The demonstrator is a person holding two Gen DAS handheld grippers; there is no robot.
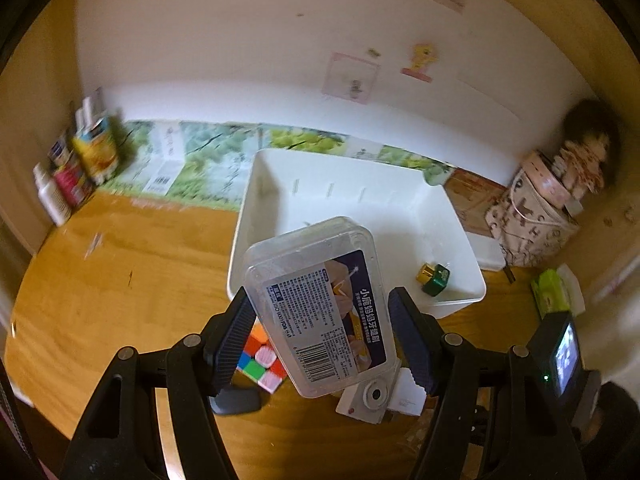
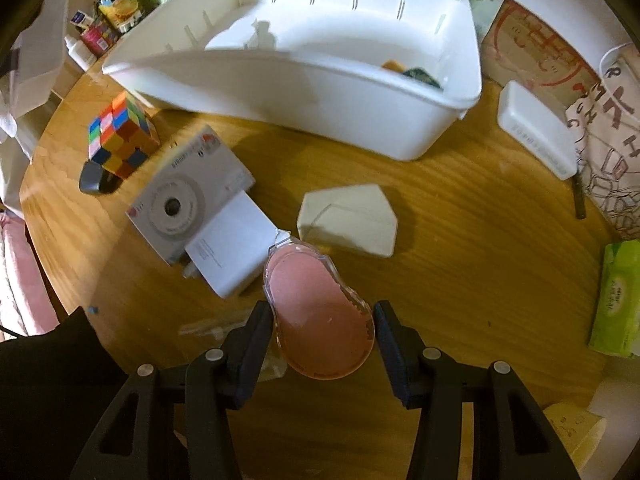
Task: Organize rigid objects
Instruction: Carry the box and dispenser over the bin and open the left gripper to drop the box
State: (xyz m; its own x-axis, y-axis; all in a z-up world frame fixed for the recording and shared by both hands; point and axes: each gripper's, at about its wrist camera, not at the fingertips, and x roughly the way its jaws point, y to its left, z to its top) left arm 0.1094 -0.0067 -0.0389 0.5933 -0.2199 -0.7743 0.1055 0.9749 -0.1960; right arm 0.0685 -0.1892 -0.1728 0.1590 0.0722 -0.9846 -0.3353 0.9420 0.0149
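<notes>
My left gripper [image 1: 320, 332] is shut on a clear plastic floss-pick box [image 1: 320, 304] with a blue label, held up in front of the white bin [image 1: 280, 184]. A small green and gold bottle [image 1: 434, 278] lies in the bin. My right gripper [image 2: 324, 336] is shut on a pink case in clear plastic [image 2: 320, 312], low over the wooden table [image 2: 460, 240]. On the table lie a colour cube [image 2: 120, 136], a white camera box [image 2: 188, 200], a white card box [image 2: 232, 248], a dark mouse [image 2: 94, 180] and a white angular dish [image 2: 348, 220]. The white bin [image 2: 360, 112] stands behind them.
Bottles and cartons [image 1: 80, 164] stand at the far left by the wall. A patterned bag [image 1: 532, 216] with a doll stands at the right. A green tissue pack [image 2: 618, 300] and a white lidded box [image 2: 536, 132] lie at the right.
</notes>
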